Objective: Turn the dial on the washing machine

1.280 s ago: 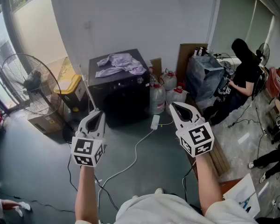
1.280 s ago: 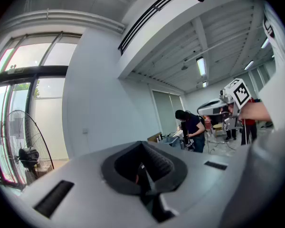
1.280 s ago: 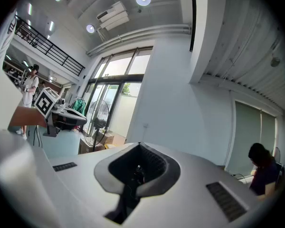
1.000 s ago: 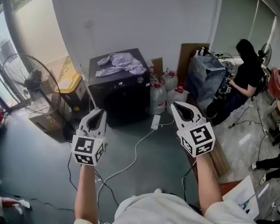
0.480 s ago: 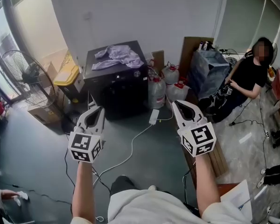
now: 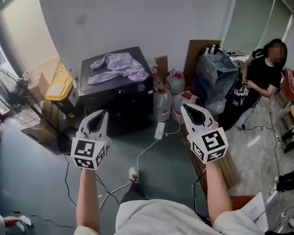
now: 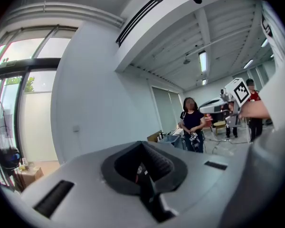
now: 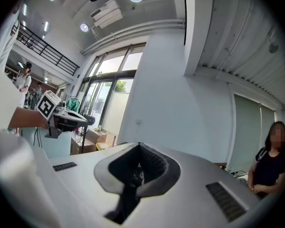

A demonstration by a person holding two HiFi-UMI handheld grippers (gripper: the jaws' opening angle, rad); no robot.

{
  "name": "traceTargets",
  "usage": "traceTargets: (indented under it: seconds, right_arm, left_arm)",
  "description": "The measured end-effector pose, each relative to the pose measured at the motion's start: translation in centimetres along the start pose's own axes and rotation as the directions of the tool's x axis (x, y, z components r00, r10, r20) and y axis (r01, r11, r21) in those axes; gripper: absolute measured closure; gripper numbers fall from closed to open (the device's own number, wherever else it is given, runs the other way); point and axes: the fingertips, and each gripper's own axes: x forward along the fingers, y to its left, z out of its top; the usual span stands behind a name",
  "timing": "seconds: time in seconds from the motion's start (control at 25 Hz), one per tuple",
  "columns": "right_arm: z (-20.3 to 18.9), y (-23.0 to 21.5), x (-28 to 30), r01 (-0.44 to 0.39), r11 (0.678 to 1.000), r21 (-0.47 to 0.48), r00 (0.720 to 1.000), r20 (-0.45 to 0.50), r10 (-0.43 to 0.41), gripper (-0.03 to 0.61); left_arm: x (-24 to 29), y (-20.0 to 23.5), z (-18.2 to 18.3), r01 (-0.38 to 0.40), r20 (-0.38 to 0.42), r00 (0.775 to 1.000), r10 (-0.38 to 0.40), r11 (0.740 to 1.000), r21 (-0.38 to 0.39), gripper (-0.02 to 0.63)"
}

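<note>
A black washing machine (image 6: 118, 99) stands against the white wall, with a lavender cloth (image 6: 118, 65) crumpled on its lid. A small pale dial (image 6: 141, 87) shows near its top front right corner. My left gripper (image 6: 101, 113) is held in the air in front of the machine's left side, well short of it, jaws shut and empty. At the right my right gripper (image 6: 185, 107) is level with it, also shut and empty. In both gripper views the left gripper (image 7: 142, 144) and the right gripper (image 8: 139, 146) face the wall, and their own bodies hide the machine.
A floor fan (image 6: 12, 97) and a yellow-lidded bin (image 6: 60, 88) stand left of the machine. Water jugs (image 6: 162, 103), cardboard and a grey bag (image 6: 213, 75) stand to its right. A person (image 6: 264, 72) is at the far right. A white power strip (image 6: 159, 129) and cables lie on the floor.
Both grippers have moved forward toward the washing machine, which now looks nearer and larger. The fan has slid toward the left edge, and a foot now shows on the floor below.
</note>
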Motion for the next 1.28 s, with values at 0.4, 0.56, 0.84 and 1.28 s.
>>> traceTargets:
  seconds: [0.4,0.56,0.84,1.28]
  right_arm:
    - [0.5,-2.2,14.7,0.052,0.998,0.046,0.998,-0.043,-0.050,0.565]
    - [-0.6,-3.2,18.5,0.094,0.994,0.062,0.994,-0.063,-0.090,0.565]
    - [-3.4,-4.7,23.6,0.111,0.985,0.131,0.991,-0.093,-0.099,0.565]
    - [-12.0,-5.3,32.5,-0.042,0.979,0.201,0.974,-0.209,0.085,0.442]
  left_arm:
    - [12.1,11.0,-1.1,0.094,-0.011,0.995,-0.094,0.996,0.003,0.600]
    - [15.9,13.7,-2.9,0.123,-0.027,0.992,-0.124,0.992,-0.017,0.600]
    - [20.4,15.7,-6.7,0.156,-0.082,0.984,-0.161,0.986,-0.063,0.600]
    - [23.1,16.6,-12.1,0.058,-0.214,0.973,-0.087,0.989,-0.139,0.600]
